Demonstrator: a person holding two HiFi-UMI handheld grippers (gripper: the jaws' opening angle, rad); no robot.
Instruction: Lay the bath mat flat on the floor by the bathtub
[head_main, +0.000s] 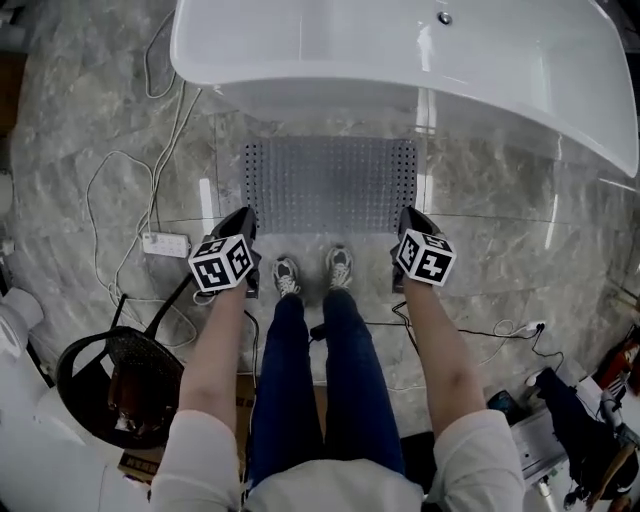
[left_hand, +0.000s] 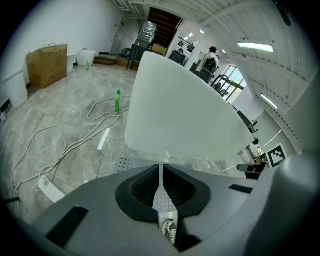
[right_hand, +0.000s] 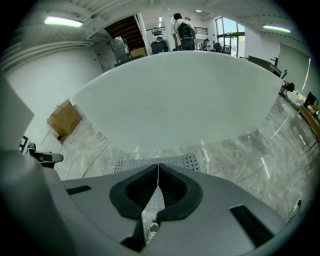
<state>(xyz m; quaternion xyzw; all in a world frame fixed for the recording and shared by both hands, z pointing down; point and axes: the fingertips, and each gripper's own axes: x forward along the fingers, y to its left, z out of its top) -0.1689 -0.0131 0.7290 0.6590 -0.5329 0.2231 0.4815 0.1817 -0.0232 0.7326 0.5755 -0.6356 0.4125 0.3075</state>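
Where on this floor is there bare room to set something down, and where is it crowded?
Bare marble floor lies right of the grey perforated bath mat, between the white bathtub and the white charger plug. Left is crowded: white power strip, looping white cords, black round chair.

Bathtub (head_main: 400, 60) wall blocks all reach ahead. Floor left of it is cluttered: loose cables (head_main: 120, 190), power strip (head_main: 166, 244), green bottle (left_hand: 118, 100). Black chair (head_main: 115, 385) well back-left. Floor right of it open.

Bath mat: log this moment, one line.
bath mat spread by bathtub | left gripper pinching near corner | right gripper pinching near corner
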